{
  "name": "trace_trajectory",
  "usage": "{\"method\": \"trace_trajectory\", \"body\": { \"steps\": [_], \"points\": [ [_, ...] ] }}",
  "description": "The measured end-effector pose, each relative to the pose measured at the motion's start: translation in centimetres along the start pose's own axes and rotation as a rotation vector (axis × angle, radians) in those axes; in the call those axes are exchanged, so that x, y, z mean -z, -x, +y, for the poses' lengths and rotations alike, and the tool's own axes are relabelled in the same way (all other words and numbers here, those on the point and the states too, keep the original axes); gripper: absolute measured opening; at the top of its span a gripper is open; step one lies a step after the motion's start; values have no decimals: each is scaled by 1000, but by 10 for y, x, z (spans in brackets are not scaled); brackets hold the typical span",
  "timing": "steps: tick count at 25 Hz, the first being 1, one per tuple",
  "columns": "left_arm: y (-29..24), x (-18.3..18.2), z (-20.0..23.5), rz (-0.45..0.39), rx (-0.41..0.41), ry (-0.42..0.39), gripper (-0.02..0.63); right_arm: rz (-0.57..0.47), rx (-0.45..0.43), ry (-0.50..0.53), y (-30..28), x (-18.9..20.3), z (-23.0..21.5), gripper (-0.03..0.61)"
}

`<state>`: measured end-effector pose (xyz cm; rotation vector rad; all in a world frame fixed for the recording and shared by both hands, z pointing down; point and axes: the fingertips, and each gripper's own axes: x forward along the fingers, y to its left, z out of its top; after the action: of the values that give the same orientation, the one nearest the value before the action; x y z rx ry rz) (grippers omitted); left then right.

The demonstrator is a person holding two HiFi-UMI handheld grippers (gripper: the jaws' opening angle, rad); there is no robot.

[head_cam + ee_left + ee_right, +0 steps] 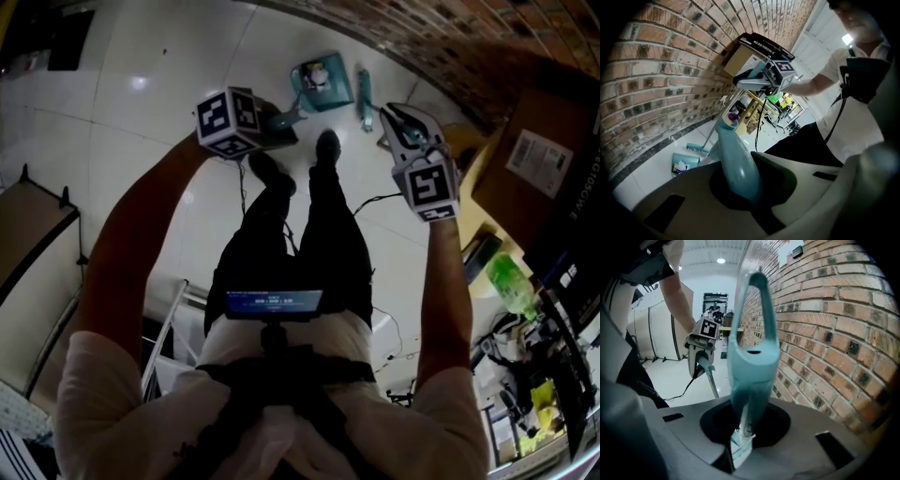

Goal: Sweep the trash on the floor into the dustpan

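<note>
Left tool is clamped tight on the fat teal dustpan handle. The right tool is closed on the broom handle, whose looped end pokes out past the jaws. The trash is already sitting in the dustpan down on the floor, ahead of the person's shoes and between the two tools in the head view. The broom head lies just beside the pan, near the brick wall.
</note>
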<state>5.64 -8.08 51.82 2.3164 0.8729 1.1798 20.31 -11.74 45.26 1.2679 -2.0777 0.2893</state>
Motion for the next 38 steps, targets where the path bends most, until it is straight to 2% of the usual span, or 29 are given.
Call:
{"method": "trace_trajectory", "body": {
  "steps": [5,10,14,16,19,21,23,25,27,28,33,35,38],
  "points": [
    [-4,-19,20,39,9,-29,0,43,61,28,-18,4,-30,41],
    [-8,-33,32,78,37,-58,0,74,76,85,-34,5,-43,41],
    [-13,-32,45,109,26,-53,0,108,70,41,-60,15,-34,41],
    [-13,-30,54,111,1,-43,0,119,48,8,-75,18,-22,46],
    [-9,-31,62,100,-22,-38,0,99,-13,14,-91,6,-1,51],
    [-7,-33,63,102,-28,-41,0,95,-84,-7,-99,0,14,52],
    [-8,-31,65,113,-36,-44,0,112,-170,-41,-106,-2,28,84],
    [-9,-28,65,117,-41,-44,0,149,-228,-16,-108,-4,35,92],
    [-8,-28,64,109,-41,-42,0,191,-230,42,-107,-8,32,54],
    [-7,-28,63,105,-41,-41,0,206,-215,41,-107,-11,28,55],
    [-6,-23,62,105,-42,-41,0,179,-162,-92,-116,-25,15,58],
    [-6,-22,63,109,-45,-45,0,151,-176,-125,-120,-26,16,64],
    [-6,-21,62,102,-41,-42,0,104,-239,-218,-119,-27,16,111]
  ]
}}
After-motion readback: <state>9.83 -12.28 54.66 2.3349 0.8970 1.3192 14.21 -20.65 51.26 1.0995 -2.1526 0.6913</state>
